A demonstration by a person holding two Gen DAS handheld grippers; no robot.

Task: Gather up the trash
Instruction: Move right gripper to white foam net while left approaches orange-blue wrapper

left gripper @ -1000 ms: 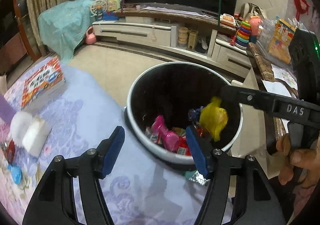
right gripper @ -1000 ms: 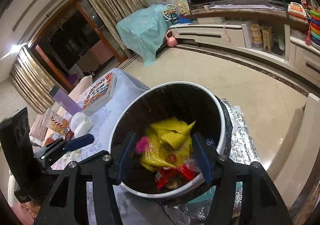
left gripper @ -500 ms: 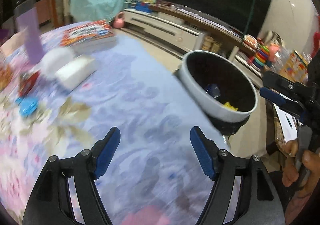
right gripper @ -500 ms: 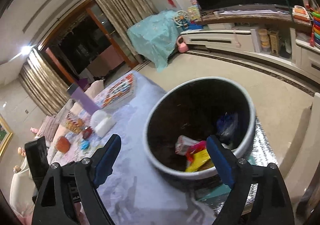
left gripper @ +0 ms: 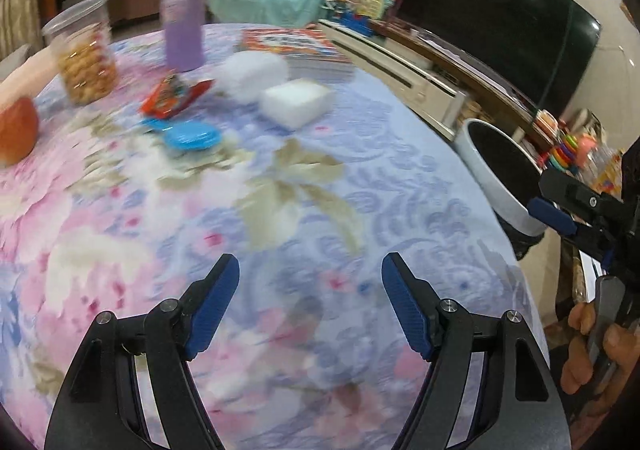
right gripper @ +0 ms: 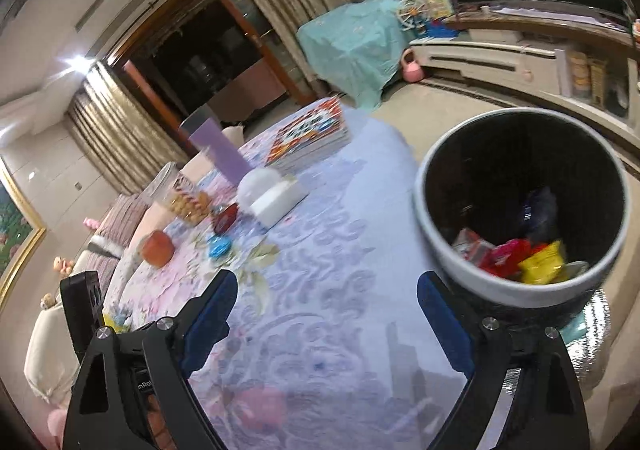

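Note:
A white-rimmed black trash bin [right gripper: 436,186] stands past the table's right edge and holds several wrappers, among them a yellow one [right gripper: 540,266]; its rim shows in the left wrist view [left gripper: 480,158]. My left gripper [left gripper: 310,298] is open and empty over the floral tablecloth. My right gripper [right gripper: 326,314] is open and empty, low over the table beside the bin; it also shows in the left wrist view [left gripper: 560,216]. A red wrapper [left gripper: 174,96] and a blue wrapper [left gripper: 192,136] lie on the far side of the table, also seen in the right wrist view [right gripper: 225,218] [right gripper: 219,247].
On the table: a purple tumbler [left gripper: 182,10], a clear snack jar [left gripper: 86,50], an orange object [left gripper: 16,130], a white tissue roll [left gripper: 252,72], a white block [left gripper: 296,102] and a stack of books [left gripper: 296,46]. A TV cabinet [left gripper: 400,66] stands behind.
Both grippers swung away from the bin toward the table. The right gripper opened and let go of the yellow wrapper, which now lies in the bin.

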